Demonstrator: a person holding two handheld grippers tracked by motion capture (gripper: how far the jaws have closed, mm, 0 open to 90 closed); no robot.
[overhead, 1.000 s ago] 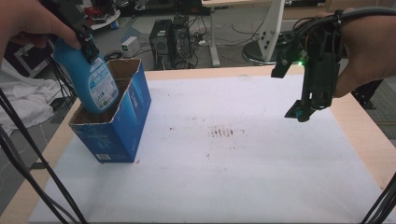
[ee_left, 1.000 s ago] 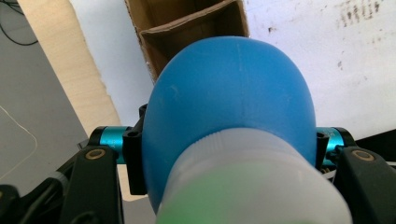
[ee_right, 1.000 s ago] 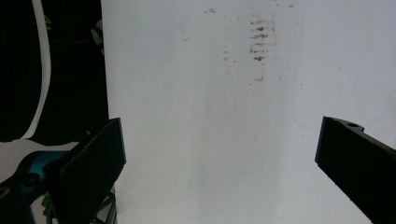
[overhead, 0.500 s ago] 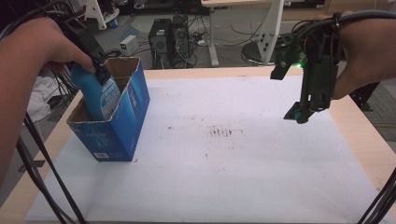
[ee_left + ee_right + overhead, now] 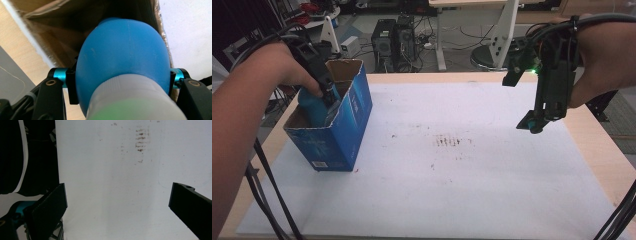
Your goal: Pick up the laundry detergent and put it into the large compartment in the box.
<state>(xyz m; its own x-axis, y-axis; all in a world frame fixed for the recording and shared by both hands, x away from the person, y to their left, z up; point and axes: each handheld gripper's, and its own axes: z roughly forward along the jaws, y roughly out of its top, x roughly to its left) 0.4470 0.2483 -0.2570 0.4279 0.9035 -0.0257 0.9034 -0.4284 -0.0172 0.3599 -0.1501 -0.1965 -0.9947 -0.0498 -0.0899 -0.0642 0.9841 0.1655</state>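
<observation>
bottle (image 5: 314,107) | halfway down inside box (image 5: 343,131) | left gripper (image 5: 120,80) fingers clamped on its shoulder below cap | likely smooth, rigid plastic, slippery, moderately heavy | right gripper (image 5: 532,123) fingers spread, empty, well apart from box

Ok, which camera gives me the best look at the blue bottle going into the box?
The left gripper view: the blue bottle is seen close up, clamped between the left gripper jaws, over the open blue box. In the high view, the bottle is small and mostly hidden by hand and box wall. The right gripper view faces the white mat.
</observation>
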